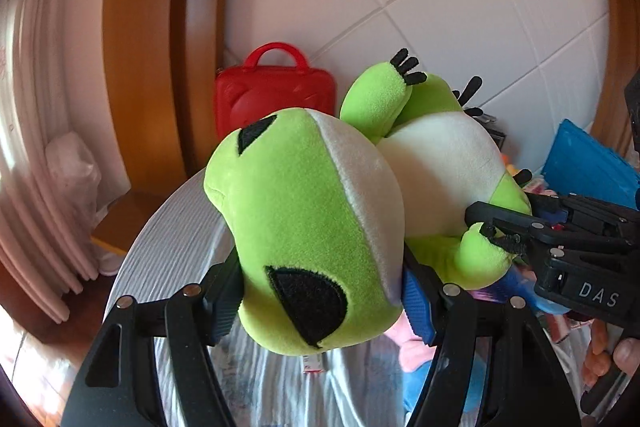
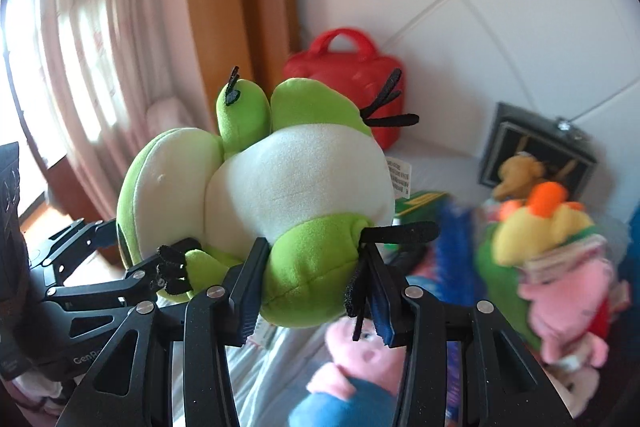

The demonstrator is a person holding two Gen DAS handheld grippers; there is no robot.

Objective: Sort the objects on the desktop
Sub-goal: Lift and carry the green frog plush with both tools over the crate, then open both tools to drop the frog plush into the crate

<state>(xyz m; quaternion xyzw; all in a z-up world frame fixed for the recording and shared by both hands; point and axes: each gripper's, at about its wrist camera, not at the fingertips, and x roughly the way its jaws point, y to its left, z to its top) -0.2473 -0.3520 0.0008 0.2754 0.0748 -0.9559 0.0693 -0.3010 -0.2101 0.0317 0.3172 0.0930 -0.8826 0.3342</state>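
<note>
We held the frog (image 1: pixel 320 227) clear above the worktop (image 1: pixel 176 227) with both grippers at once. The left gripper (image 1: pixel 320 301) had its fingers clenched on the head, pads pressed into the plush on either side. The right gripper (image 2: pixel 310 301) had its fingers clenched on a lower leg, with black toe strips caught beside one pad.

What could go wrong, as we judged it: the frog was soft and bulky, so each hold was a squeeze on stuffing and not on anything firm. If our hands pulled apart, the leg could slip out of the right fingers, or the seam there could take the strain. If one hand let go first, the frog would swing from the other and might drop onto the toys below, scattering what was left to sort.

The left view showed the frog's face and black eyes, the right gripper coming in from the right edge, a blue box (image 1: pixel 588 163) and a fingertip low in the corner. The right view showed the belly instead, its sewn label, and the pile we had to clear: a pink doll (image 2: pixel 360 351), a yellow and orange toy (image 2: pixel 536 223), a dark frame (image 2: pixel 536 151). Both showed the red case (image 2: pixel 352 83) against the wall.
</note>
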